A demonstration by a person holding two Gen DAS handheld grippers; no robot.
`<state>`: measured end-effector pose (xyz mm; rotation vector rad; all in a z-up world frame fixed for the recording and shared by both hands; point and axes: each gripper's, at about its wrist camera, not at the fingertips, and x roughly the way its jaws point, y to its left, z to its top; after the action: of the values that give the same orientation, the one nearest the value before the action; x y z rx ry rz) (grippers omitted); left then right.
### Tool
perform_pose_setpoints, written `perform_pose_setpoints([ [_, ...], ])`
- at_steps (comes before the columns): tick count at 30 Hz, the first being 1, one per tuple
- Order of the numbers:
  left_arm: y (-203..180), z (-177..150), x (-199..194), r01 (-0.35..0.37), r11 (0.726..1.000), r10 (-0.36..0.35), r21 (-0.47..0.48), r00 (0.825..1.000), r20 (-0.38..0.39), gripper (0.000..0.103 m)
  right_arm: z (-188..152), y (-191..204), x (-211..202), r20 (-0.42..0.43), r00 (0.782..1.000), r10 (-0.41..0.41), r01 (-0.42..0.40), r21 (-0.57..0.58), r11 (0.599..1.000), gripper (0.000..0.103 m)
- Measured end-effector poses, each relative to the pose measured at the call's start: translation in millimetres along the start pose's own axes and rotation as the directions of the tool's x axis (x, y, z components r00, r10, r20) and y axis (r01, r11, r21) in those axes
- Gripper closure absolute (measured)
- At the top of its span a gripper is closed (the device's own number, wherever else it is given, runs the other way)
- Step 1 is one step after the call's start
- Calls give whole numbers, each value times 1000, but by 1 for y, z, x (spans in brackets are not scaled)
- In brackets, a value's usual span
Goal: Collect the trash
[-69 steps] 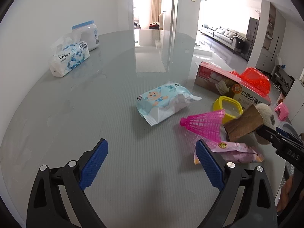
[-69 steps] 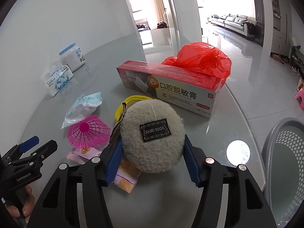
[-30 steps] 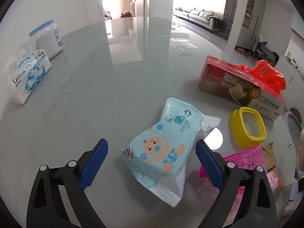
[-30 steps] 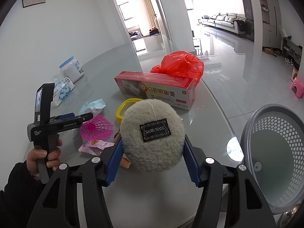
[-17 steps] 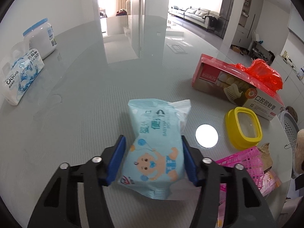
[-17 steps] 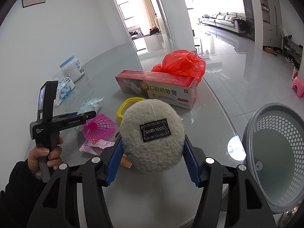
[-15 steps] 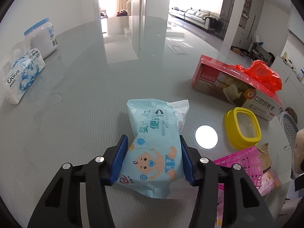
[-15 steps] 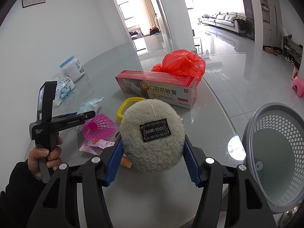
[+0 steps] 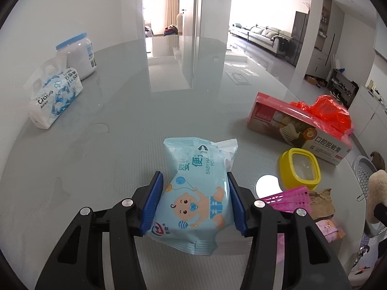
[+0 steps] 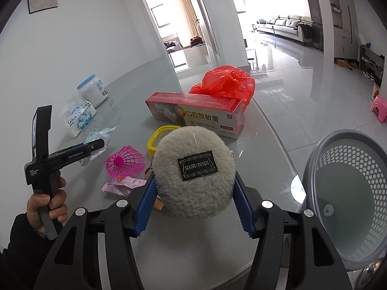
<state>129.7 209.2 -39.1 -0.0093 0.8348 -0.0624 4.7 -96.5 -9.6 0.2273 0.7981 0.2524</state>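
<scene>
The baby-wipes pack is sitting clamped between the blue pads of the left gripper, whose jaws have just been closing onto it; its sealed top is pointing toward twelve o'clock over the grey table. At about three o'clock from it a yellow container and a pink mesh cone are lying, with a red toothpaste box and red bag at two o'clock. The right gripper is pinching a grey fluffy pouch, held above the table edge. A perforated grey basket is standing at three o'clock from the pouch.
</scene>
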Motion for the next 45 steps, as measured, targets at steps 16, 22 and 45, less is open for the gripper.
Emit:
perform_pose_setpoints([
  [16, -78, -20, -78, 76, 993, -87, 87, 988, 131, 52, -18, -48, -47, 57, 996, -70, 66, 75, 995, 45],
  [22, -117, -26, -89, 150, 981, -166, 124, 978, 126, 52, -28, -76, -65, 76, 993, -96, 85, 131, 988, 45],
  [45, -21, -55, -61, -31, 995, 30, -98, 999, -14, 41, -34, -79, -51, 36, 998, -52, 47, 141, 989, 45],
])
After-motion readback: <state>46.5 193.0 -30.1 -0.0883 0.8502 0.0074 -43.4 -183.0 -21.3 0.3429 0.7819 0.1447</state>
